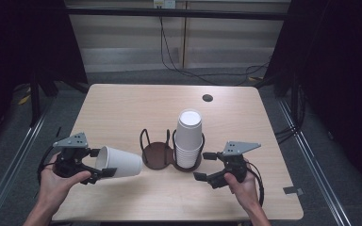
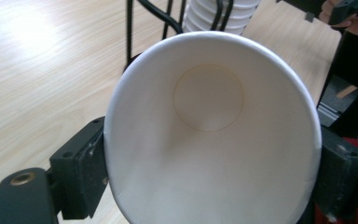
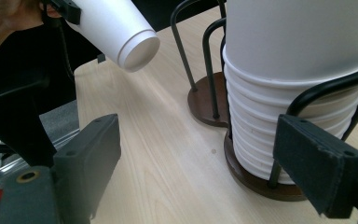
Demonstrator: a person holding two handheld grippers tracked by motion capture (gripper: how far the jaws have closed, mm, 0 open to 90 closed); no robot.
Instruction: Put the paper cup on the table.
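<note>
Paper cup point(image 2: 214, 135) sits sideways between my left gripper's point(image 1: 104, 165) 2 jaws, their pads pressing its wall near the rim, base aimed at the wire holder point(image 1: 158, 153). It hangs above the table point(image 1: 122, 103), just beside the holder's bare ring. My right gripper point(image 1: 206, 165) rests wide apart beside the cup stack point(image 1: 188, 139), gripping nothing

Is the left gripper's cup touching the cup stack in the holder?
Apart. The high view shows bare table and the empty holder ring between the cup and the cup stack.
</note>
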